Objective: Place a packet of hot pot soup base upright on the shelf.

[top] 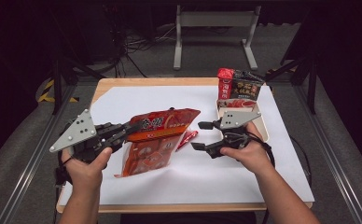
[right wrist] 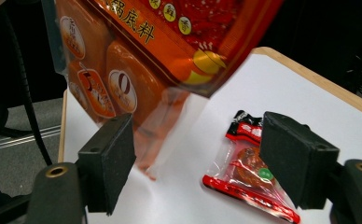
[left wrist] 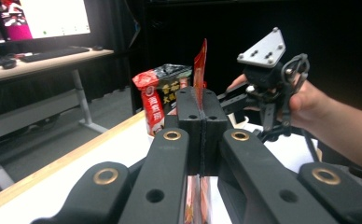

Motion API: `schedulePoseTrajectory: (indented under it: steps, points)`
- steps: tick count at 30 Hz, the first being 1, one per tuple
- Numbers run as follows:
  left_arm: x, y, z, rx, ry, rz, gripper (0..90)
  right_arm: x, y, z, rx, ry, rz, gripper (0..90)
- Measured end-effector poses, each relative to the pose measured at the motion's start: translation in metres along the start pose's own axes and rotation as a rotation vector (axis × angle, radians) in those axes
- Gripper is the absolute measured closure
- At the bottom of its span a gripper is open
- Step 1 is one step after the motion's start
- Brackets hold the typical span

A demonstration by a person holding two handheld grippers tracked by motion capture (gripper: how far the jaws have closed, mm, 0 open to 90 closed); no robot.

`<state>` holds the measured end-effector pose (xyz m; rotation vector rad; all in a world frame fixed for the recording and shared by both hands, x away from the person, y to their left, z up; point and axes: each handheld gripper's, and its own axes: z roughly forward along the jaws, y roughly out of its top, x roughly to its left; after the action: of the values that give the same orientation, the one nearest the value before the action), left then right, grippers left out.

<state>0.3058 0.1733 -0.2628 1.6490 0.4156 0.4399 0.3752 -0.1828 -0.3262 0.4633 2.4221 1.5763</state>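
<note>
- Clearly, the left gripper is clenched on one edge of the orange bag, jaws pinched flat on the film; the bag hangs from that grip, its lower end touching the white sheet.
- Just right of the bag, the right gripper stands released — jaws wide apart, nothing between them.
- By the look of it the bag is light, limp and glossy, so it should sag and slip; a hold on the flat sealed edge seems safest.
- A small red sachet lies on the sheet beside the bag — thin, shiny, partly clear.
- Farther right of the bag, a cream tray holds upright crinkly packets.
</note>
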Motion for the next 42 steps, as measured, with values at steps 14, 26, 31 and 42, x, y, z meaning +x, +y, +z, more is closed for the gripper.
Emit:
schedulePoseTrajectory:
  steps: [14, 26, 31, 42]
  points:
    - [-0.01, 0.002, 0.014, -0.029, -0.034, 0.018, 90.0, 0.004, -0.006, 0.028, -0.071, 0.122, -0.03, 24.3]
    - [-0.012, 0.0, 0.019, -0.053, -0.059, 0.013, 90.0, 0.003, -0.007, 0.033, -0.117, 0.166, -0.045, 24.9]
    - [-0.014, 0.001, 0.016, -0.084, -0.056, 0.011, 90.0, 0.006, -0.007, 0.034, -0.124, 0.24, -0.051, 38.6]
    - [-0.006, -0.004, 0.013, -0.096, -0.046, -0.02, 90.0, 0.018, -0.002, 0.03, -0.091, 0.294, -0.14, 69.9]
